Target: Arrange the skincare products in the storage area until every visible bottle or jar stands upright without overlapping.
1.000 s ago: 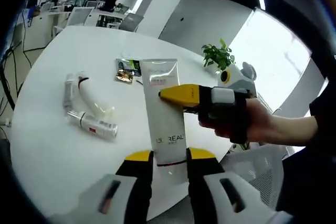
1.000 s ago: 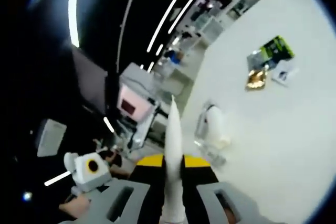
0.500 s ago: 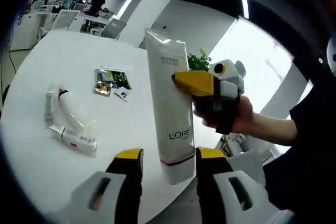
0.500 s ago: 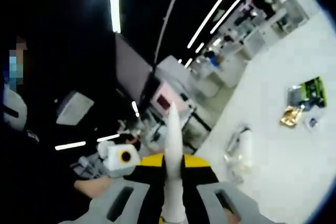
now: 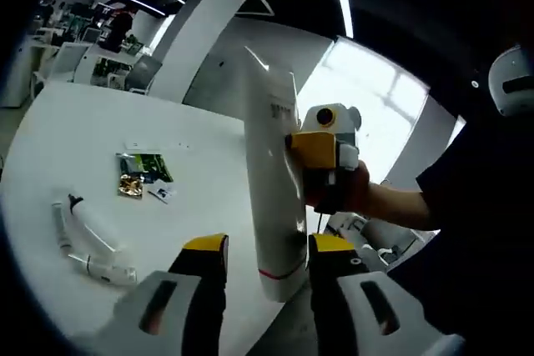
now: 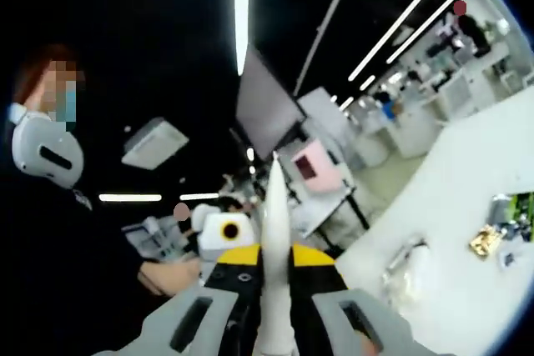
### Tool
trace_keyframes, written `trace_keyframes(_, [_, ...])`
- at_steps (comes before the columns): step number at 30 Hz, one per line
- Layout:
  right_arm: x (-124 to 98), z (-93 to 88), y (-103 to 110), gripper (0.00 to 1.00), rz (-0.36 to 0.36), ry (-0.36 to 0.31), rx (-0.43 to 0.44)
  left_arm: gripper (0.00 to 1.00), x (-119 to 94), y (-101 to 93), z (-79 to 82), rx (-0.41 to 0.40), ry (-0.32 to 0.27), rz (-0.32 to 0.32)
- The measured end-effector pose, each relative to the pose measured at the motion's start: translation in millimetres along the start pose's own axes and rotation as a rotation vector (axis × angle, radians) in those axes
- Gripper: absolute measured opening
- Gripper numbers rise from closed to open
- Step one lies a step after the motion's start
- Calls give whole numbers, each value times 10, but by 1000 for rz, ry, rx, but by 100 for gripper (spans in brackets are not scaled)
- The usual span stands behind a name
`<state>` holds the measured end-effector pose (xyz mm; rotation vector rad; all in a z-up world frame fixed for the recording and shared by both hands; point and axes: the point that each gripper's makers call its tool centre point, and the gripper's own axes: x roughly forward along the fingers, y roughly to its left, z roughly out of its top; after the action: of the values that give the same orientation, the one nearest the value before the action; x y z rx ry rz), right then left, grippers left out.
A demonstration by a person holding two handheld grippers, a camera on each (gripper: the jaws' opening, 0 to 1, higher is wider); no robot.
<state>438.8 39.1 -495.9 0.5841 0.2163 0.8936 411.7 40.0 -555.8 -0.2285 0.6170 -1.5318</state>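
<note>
change: we've swung the tall white plastic tube (image 5: 273, 189) from flat to near upright, lifted off the round white table (image 5: 50, 147) | right gripper (image 5: 294, 145) pinches its middle | left gripper (image 5: 259, 249) spread around its lower end | next: we judge standing it up; small white bottles (image 5: 88, 243) at far left lie flat

White round table (image 5: 209, 147); lying tubes (image 5: 88, 248), green sachets (image 5: 142, 168), perhaps samples.

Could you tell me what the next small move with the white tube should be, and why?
Probably lower the white tube cap-down onto the table. The right gripper is shut on its middle, holding it roughly upright in the air, with the left gripper open around its lower end.
</note>
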Motion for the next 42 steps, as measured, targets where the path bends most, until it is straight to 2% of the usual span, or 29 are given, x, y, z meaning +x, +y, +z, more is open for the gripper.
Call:
trace_keyframes(3, [-14, 42, 80, 3, 18, -6, -17, 35, -21, -60, 80, 19, -25, -16])
trace_keyframes(11, [-71, 146, 241, 3, 51, -9, -65, 39, -30, -243, 157, 78, -38, -49])
trace_keyframes(21, [-106, 386, 460, 3, 93, -37, -188, 40, 4, -426, 313, 149, -50, -75])
trace_keyframes(27, [-127, 436, 535, 3, 107, -36, -231, 38, 32, -451, 412, 200, -53, -68])
trace_keyframes(30, [-143, 462, 576, 3, 113, -47, -260, 34, 57, -476, 431, 223, -50, -72])
trace_keyframes(33, [-175, 481, 650, 3, 124, -58, -318, 30, 103, -557, 446, 255, -55, -102])
trace_keyframes(37, [-219, 482, 679, 3, 131, -60, -349, 27, 156, -655, 493, 342, -61, -116])
trace_keyframes(42, [-285, 529, 677, 4, 124, -75, -369, 27, 208, -653, 523, 347, -57, -130])
